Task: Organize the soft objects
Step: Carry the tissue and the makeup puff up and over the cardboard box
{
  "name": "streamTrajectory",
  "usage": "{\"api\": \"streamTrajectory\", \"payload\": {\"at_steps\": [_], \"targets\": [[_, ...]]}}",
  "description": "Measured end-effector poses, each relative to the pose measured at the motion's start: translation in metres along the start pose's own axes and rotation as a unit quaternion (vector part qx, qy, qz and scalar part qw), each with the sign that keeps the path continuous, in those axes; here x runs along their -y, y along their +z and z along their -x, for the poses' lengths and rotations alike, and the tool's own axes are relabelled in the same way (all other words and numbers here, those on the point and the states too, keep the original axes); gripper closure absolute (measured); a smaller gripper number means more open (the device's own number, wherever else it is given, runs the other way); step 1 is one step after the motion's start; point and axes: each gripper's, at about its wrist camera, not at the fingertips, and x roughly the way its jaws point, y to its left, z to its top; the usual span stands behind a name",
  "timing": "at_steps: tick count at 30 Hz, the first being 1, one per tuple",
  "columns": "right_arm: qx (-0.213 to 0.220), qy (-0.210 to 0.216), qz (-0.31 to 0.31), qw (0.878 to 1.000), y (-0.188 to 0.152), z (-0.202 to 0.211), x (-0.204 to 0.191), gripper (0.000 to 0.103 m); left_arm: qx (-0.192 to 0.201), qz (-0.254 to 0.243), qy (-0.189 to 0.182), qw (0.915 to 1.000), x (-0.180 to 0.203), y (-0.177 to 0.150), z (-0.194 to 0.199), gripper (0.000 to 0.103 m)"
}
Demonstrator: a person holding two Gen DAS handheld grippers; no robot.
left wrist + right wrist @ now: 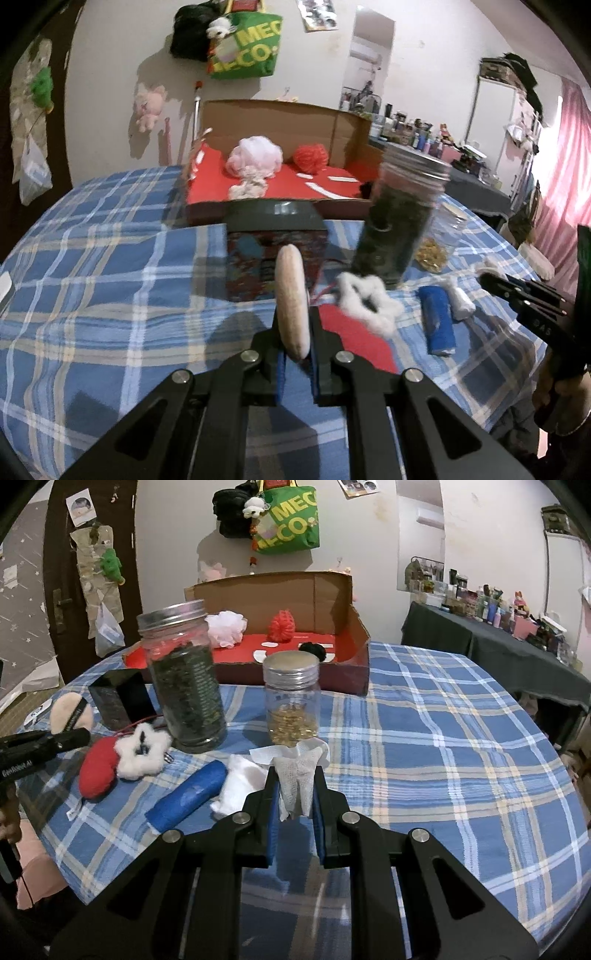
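My left gripper (293, 325) is shut on a beige powder puff (291, 301), held edge-on above the plaid cloth; the puff also shows in the right wrist view (68, 709). My right gripper (295, 786) is shut on a white gauze wad (297, 779) held just above the cloth. A cardboard box with a red floor (280, 184) at the back holds a pink mesh pouf (255, 155) and a red pouf (310, 157). A red and white plush (122, 760), a blue roll (186, 795) and white gauze (240, 786) lie on the cloth.
A tall jar of dark leaves (184, 679) and a small jar of gold bits (293, 705) stand mid-table. A dark box (122, 698) stands at the left. A dark side table (498, 646) crowded with bottles is at the right.
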Motion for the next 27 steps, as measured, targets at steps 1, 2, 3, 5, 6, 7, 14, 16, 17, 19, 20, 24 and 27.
{"api": "streamTrajectory", "payload": {"at_steps": [1, 2, 3, 5, 6, 7, 14, 16, 17, 19, 20, 24, 27], "targets": [[-0.002, -0.003, 0.0, 1.0, 0.0, -0.001, 0.002, 0.088, -0.003, 0.006, 0.001, 1.0, -0.004, 0.0, 0.0, 0.093], [-0.005, -0.003, -0.003, 1.0, 0.001, -0.002, 0.004, 0.088, -0.005, 0.013, 0.001, 0.9999, -0.009, 0.0, 0.0, 0.093], [-0.007, -0.003, -0.005, 1.0, 0.001, -0.003, 0.006, 0.088, -0.007, 0.019, 0.001, 0.9998, -0.013, 0.0, 0.0, 0.093], [-0.011, -0.004, -0.01, 1.0, 0.003, -0.005, 0.01, 0.088, -0.014, 0.035, 0.001, 0.9993, -0.024, 0.0, -0.001, 0.093], [-0.013, -0.004, -0.012, 1.0, 0.005, -0.006, 0.013, 0.088, -0.017, 0.041, 0.001, 0.999, -0.028, 0.001, -0.002, 0.093], [-0.015, -0.003, -0.014, 1.0, 0.007, -0.007, 0.015, 0.088, -0.021, 0.048, 0.001, 0.9986, -0.033, 0.001, -0.003, 0.093], [-0.038, 0.014, -0.042, 0.998, 0.02, -0.024, 0.037, 0.088, -0.038, 0.052, 0.015, 0.9978, -0.058, 0.01, -0.013, 0.093], [-0.042, 0.023, -0.056, 0.997, 0.023, -0.028, 0.045, 0.088, -0.044, 0.05, 0.014, 0.9977, -0.063, 0.014, -0.016, 0.093], [-0.044, 0.028, -0.064, 0.997, 0.025, -0.03, 0.049, 0.088, -0.046, 0.047, 0.015, 0.9977, -0.065, 0.015, -0.017, 0.093], [-0.046, 0.041, -0.079, 0.995, 0.03, -0.034, 0.058, 0.088, -0.048, 0.038, 0.016, 0.998, -0.068, 0.019, -0.021, 0.093], [-0.047, 0.047, -0.086, 0.994, 0.032, -0.036, 0.062, 0.088, -0.05, 0.034, 0.017, 0.998, -0.07, 0.021, -0.022, 0.093], [-0.051, 0.069, -0.099, 0.991, 0.044, -0.043, 0.077, 0.088, -0.052, 0.016, 0.011, 0.9985, -0.076, 0.029, -0.029, 0.093], [-0.057, 0.084, -0.104, 0.989, 0.053, -0.05, 0.084, 0.088, -0.052, 0.003, 0.0, 0.9987, -0.08, 0.037, -0.033, 0.093]]}}
